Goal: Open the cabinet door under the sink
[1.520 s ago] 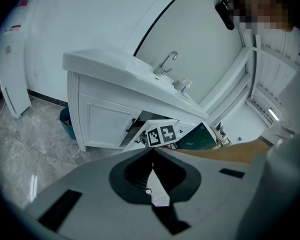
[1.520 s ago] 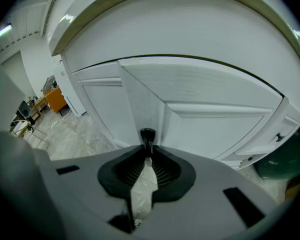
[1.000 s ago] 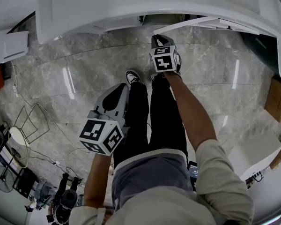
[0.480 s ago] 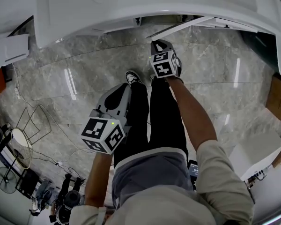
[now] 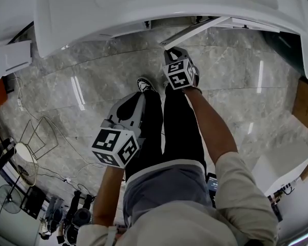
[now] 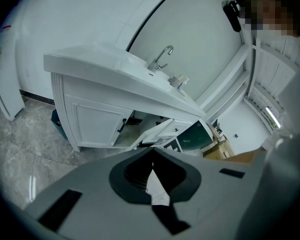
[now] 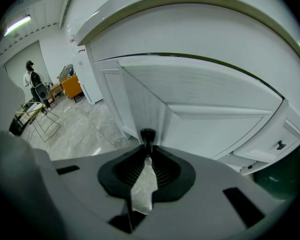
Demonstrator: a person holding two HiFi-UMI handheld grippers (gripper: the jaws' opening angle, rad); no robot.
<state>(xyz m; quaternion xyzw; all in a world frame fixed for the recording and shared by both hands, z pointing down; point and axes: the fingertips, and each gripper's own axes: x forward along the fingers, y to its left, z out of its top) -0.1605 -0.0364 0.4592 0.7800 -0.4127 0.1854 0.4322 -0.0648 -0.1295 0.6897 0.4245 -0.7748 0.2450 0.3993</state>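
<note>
Head view: white sink unit (image 5: pixel 159 4) runs along the top of the frame. The cabinet door (image 5: pixel 195 28) is swung out from it and shows edge-on as a white strip. Right tool (image 5: pixel 173 52) sits at the door's free edge, arm stretched forward. Left tool (image 5: pixel 136 97) hangs low beside the person's legs (image 5: pixel 169 132), over the marble floor (image 5: pixel 82 70), well apart from the door.

Left gripper view: left tool (image 6: pixel 151 151) has its jaws together with nothing between them. Past it is the sink unit (image 6: pixel 90 66), with the faucet (image 6: pixel 162 58) on top. Another door (image 6: pixel 95 121) is closed flat and has a dark handle. Just beside it, the cabinet door (image 6: pixel 157 130) angles outward, with a dark opening behind it.

Right gripper view: right tool (image 7: pixel 148 151) is clamped on the black handle (image 7: pixel 148 135) of the cabinet door (image 7: pixel 210 99). The handle stands upright between the jaw tips. The white panelled door face fills most of the view, under the sink unit's rim (image 7: pixel 190 4). Floor (image 7: pixel 85 129) shows at left, with a person (image 7: pixel 29 76) far back.
</note>
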